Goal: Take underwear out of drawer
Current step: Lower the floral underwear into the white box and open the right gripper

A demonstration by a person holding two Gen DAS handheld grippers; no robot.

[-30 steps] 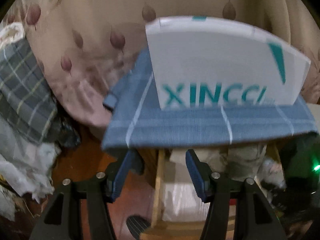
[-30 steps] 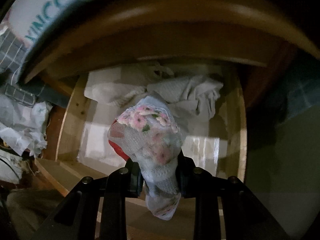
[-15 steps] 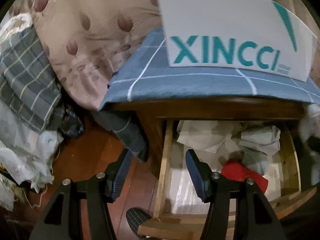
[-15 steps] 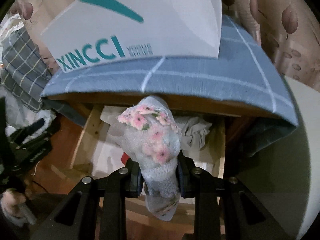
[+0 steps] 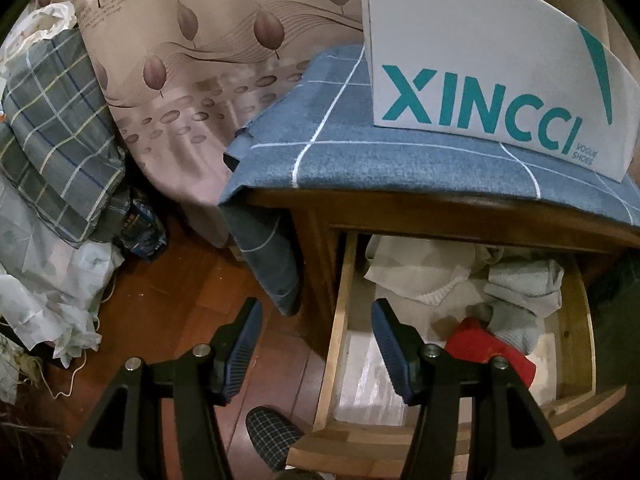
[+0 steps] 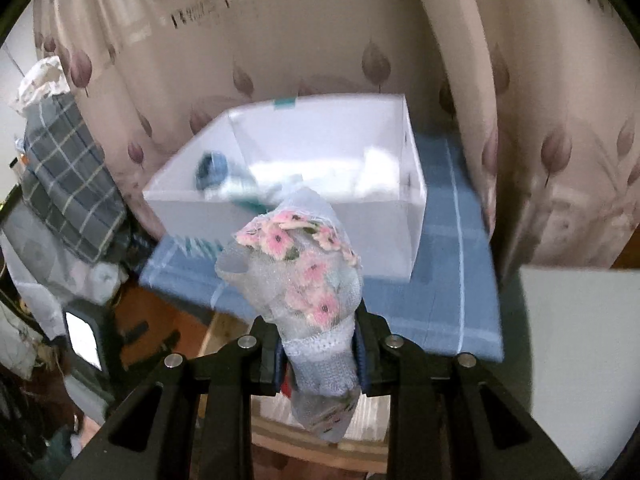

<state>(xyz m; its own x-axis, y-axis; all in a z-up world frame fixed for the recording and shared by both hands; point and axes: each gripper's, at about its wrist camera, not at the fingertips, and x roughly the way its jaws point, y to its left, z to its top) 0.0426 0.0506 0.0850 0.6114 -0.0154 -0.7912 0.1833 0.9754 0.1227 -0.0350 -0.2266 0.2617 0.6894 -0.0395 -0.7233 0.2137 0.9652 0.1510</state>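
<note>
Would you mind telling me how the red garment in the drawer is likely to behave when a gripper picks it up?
The red garment lies crumpled among other clothes in the drawer, so it is probably soft and floppy and would droop. It looks thin, so likely light. Its far edge touches a grey garment, which might drag along.

White shoebox reads "XINCCI", apparently "VOGUE SHOES"

Dim indoor light, warm cast. My left wrist view is sharp; the white box is brightest, the drawer interior sits in shadow under the top. My right wrist view is motion-blurred, curtain and open box smeared. Fisheye bends edges, black vignette in the corners.
</note>
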